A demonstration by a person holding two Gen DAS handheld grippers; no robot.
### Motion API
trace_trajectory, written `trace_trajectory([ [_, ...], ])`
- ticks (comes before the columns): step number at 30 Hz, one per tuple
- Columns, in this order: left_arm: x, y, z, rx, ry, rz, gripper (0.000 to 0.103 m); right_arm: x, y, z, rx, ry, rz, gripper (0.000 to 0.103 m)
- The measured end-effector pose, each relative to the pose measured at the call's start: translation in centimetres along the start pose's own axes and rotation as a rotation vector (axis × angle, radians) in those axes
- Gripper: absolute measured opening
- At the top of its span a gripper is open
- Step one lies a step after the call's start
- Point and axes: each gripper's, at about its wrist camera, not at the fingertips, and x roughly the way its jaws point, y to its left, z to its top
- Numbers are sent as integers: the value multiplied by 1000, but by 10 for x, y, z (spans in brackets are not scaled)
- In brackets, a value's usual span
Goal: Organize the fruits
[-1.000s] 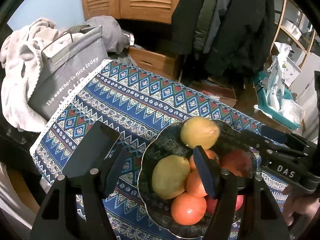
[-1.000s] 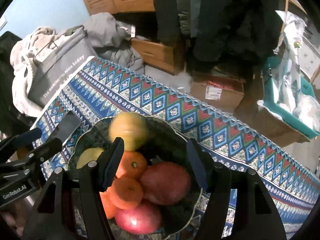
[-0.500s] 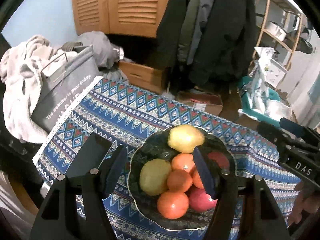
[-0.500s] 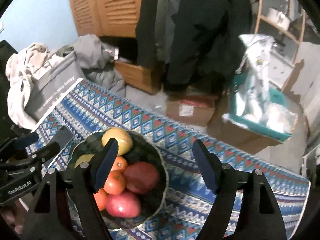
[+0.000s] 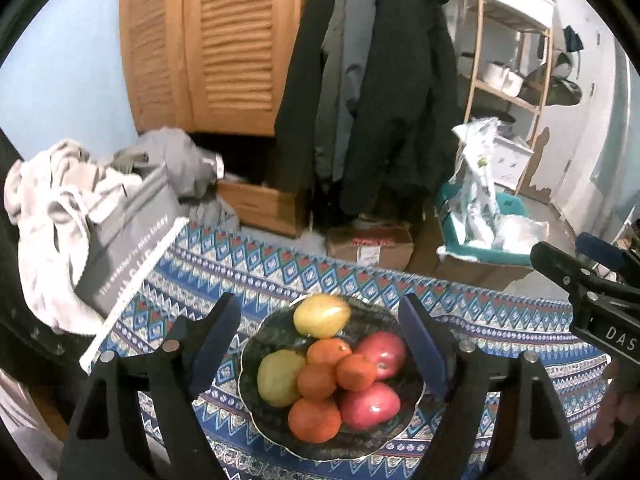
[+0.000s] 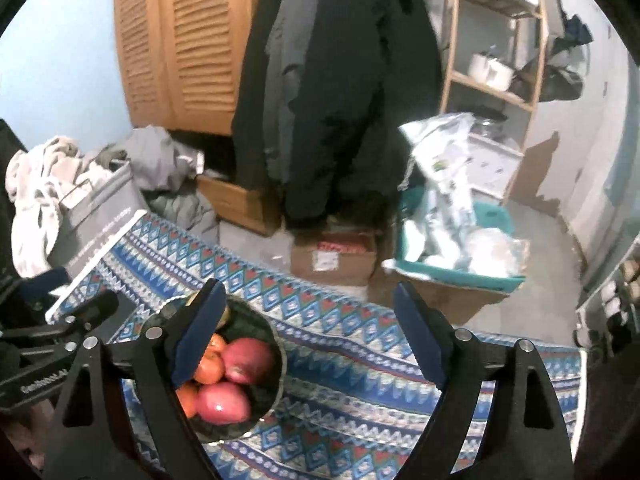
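A dark scalloped bowl (image 5: 256, 420) sits on the blue patterned tablecloth (image 5: 248, 264). It holds two yellow-green pears (image 5: 321, 315), several oranges (image 5: 314, 420) and two red apples (image 5: 381, 352). My left gripper (image 5: 320, 344) is open and empty, raised above and in front of the bowl. My right gripper (image 6: 308, 332) is open and empty, raised to the right of the bowl (image 6: 276, 396); its left finger hides part of the fruit. The red apples (image 6: 222, 402) show there too.
A grey tote bag (image 5: 128, 236) and piled clothes (image 5: 44, 204) lie at the table's left end. Beyond the far edge stand a cardboard box (image 5: 370, 244), a teal bin (image 5: 480, 248), hanging coats (image 5: 380, 80) and a wooden shelf (image 5: 516, 52).
Both grippers have risen and pulled back from the bowl, which now looks smaller and lower. The right gripper has also shifted right. All fruit stays in the bowl.
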Motion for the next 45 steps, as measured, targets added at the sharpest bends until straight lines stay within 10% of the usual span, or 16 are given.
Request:
trace_trajectory([
  [20, -68, -51, 10, 72, -140, -78, 102, -104, -73, -17, 97, -160, -140, 86],
  [45, -96, -87, 16, 119, -198, -109, 102, -140, -126, -48, 139, -206, -259, 86],
])
